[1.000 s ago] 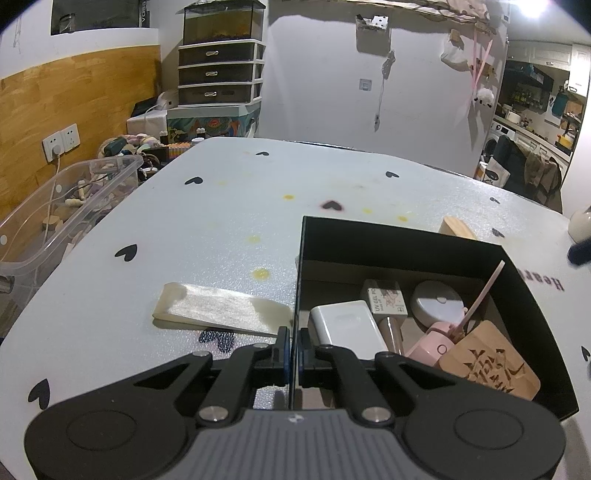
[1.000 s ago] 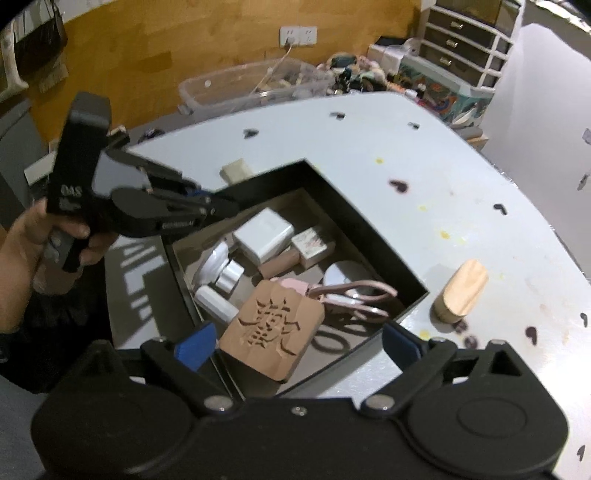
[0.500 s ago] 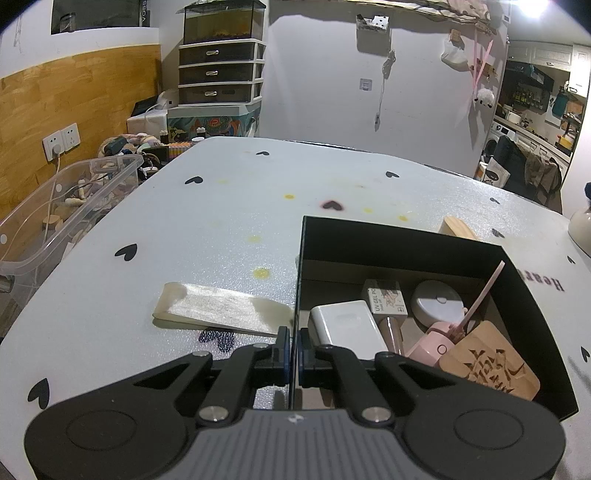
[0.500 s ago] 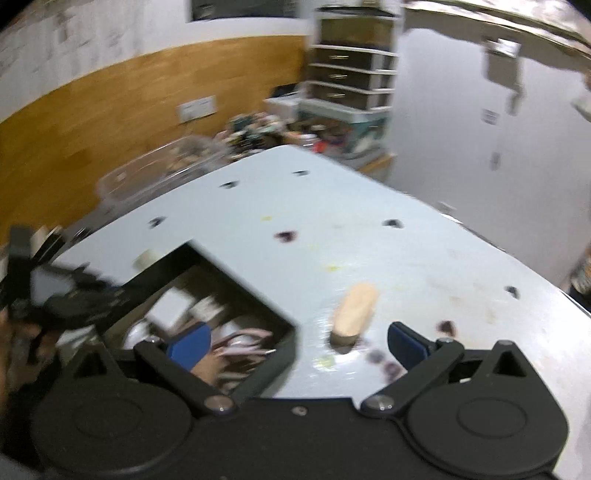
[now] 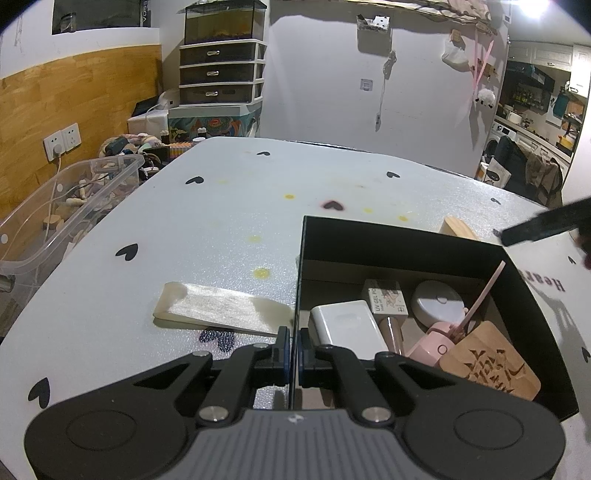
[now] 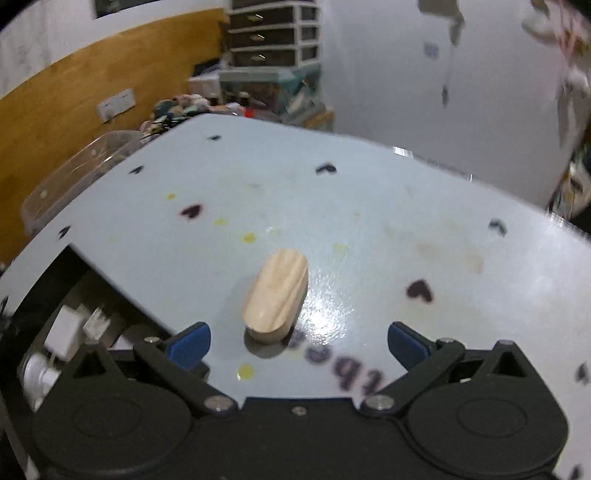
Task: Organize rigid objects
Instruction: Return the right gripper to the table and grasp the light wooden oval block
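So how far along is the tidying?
Done: white charger, round white case and carved wooden plaque lie in the black box. In hand: left gripper clamps the box wall; open right gripper lines up on the oval wooden block. Left: that block and the flat cream strip.

Place: lived-in home room
Evidence, 11 o'clock: plastic drawer unit (image 5: 221, 72) under a fish tank (image 5: 225, 22)
Evidence, 2 o'clock: kitchen doorway, washing machine (image 5: 496, 138)
Evidence, 9 o'clock: clutter-filled clear bin (image 5: 66, 206)
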Demonstrator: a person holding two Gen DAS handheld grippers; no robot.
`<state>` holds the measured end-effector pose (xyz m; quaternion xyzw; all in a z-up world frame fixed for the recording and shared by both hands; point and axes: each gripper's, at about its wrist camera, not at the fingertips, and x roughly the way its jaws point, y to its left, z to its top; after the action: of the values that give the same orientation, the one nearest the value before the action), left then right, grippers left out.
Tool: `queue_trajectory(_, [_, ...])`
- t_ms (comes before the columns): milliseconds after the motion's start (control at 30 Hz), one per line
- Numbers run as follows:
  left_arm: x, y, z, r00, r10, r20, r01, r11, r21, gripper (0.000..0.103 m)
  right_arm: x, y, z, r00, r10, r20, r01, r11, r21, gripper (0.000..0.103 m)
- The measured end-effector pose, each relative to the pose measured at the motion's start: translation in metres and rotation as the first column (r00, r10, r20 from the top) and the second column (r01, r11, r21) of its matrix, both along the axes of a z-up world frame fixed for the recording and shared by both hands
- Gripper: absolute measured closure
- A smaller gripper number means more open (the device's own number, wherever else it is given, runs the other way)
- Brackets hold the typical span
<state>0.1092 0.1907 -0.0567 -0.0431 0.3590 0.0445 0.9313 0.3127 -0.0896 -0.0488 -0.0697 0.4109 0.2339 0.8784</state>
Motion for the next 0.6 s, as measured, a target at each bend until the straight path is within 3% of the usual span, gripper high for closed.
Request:
queue_trajectory(133, [0.0, 0.0, 0.0, 1.0, 0.001, -0.001, -0.001, 1.0, 0.0, 0.1, 0.032, 0.011, -0.018, 0.992, -0.071, -0.104, 0.079, 0.994, 0.069, 0.0])
queue_trajectory(367, [0.0, 0.0, 0.0, 1.0, 0.002, -0.004, -0.002, 1.0, -0.005, 0.1, 0.059, 0.034, -0.041, 0.956, -0.166, -0.24, 0.179, 0.983, 0.033, 0.001])
queue_trajectory(600, [-0.001, 0.0, -0.002, 1.0, 0.003, -0.01, -0.003, 1.0, -0.01, 0.1, 0.056, 0.03, -0.046, 0.964, -0.173, -0.201, 0.16, 0.984, -0.08, 0.0])
